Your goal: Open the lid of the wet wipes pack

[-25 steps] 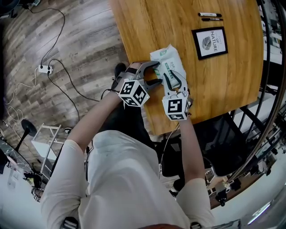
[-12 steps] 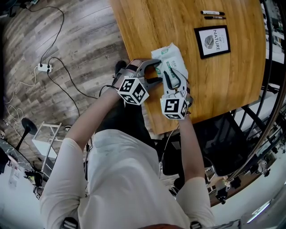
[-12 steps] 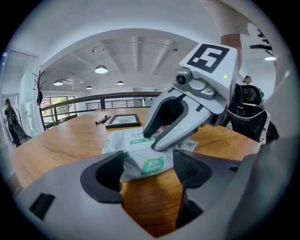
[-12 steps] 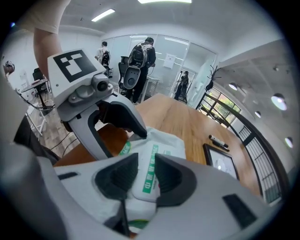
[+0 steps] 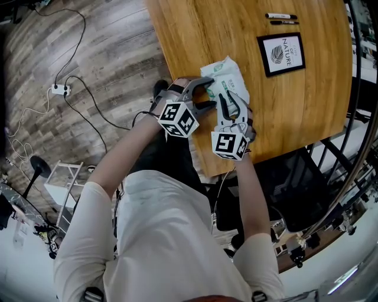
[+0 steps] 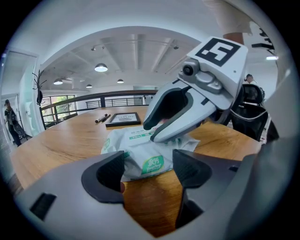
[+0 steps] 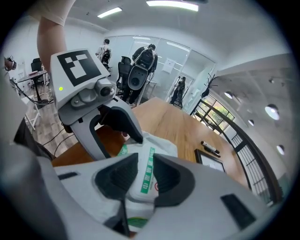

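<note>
While the wet wipes pack (image 5: 226,75) lies on the desk (image 5: 307,106), its white film with the green stripe fills the narrow gap of your right gripper (image 5: 231,99). In the right gripper view those fingers (image 7: 119,176) are drawn close and pinch the pack's upper side. Whether the lid is lifted cannot be made out, and nothing of the pack's contents shows.

Your left gripper (image 5: 211,93) comes at the pack from the side. Its fingers (image 6: 110,173) are spread wide, with the pack's near end and its green label lying just beyond and between the tips. Whether they touch it is unclear. The two grippers sit just beside each other over the pack.

The pack lies close to the desk's near corner, with the left edge and the near edge both just beside it. Bare wood opens beyond it and to the right, up to a framed print (image 5: 282,54) and two pens (image 5: 282,16) near the far side.
</note>
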Demonstrator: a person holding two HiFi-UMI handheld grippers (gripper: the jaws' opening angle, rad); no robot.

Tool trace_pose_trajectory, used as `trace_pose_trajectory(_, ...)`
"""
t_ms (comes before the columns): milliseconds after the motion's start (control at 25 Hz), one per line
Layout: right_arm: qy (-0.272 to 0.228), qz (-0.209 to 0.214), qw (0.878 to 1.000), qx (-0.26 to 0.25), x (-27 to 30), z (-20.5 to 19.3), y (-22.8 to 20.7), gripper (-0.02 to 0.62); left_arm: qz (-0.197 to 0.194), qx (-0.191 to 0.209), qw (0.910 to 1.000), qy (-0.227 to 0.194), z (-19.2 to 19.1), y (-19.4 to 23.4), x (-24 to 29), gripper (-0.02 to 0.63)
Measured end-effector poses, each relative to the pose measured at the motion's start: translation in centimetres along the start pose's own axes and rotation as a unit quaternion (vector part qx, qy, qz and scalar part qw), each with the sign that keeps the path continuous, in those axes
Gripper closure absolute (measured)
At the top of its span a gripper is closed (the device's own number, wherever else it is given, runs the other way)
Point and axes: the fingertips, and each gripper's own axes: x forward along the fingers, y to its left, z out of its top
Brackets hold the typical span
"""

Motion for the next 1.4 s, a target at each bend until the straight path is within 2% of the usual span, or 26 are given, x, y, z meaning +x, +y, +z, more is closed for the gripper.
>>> trace_pose_trajectory(280,-0.021,-0.008,1.000,0.022,-0.9,0.6,-0.9,0.500,-0.006,0.000,1.0000,0.003,0.0,-0.1,0.0,0.291)
trace_pose_trajectory(640,-0.032,0.010,0.999,0.005,-1.2,0.7,-1.3,0.500,-0.011,0.003,0.9999,0.005,-0.2,-0.2,0.0,0.291)
trace_pose_trajectory(920,-0.042,-0.019,0.999,0.026,-2.4,0.8,-4.2,0.500,-0.016,0.002,0.9998,0.008,-0.3,-0.2,-0.1,0.291)
trace_pose_trajectory(1240,-0.013,-0.072,0.996,0.051,-2.9,-1.5,-8.5,0.500,-0.030,0.009,0.9992,0.024,-0.5,-0.4,-0.1,0.291)
trace_pose_trajectory(1400,0.013,-0.079,0.996,0.045,-2.4,-3.3,-9.6,0.500,-0.039,0.013,0.9986,0.033,-0.5,-0.6,-0.1,0.291)
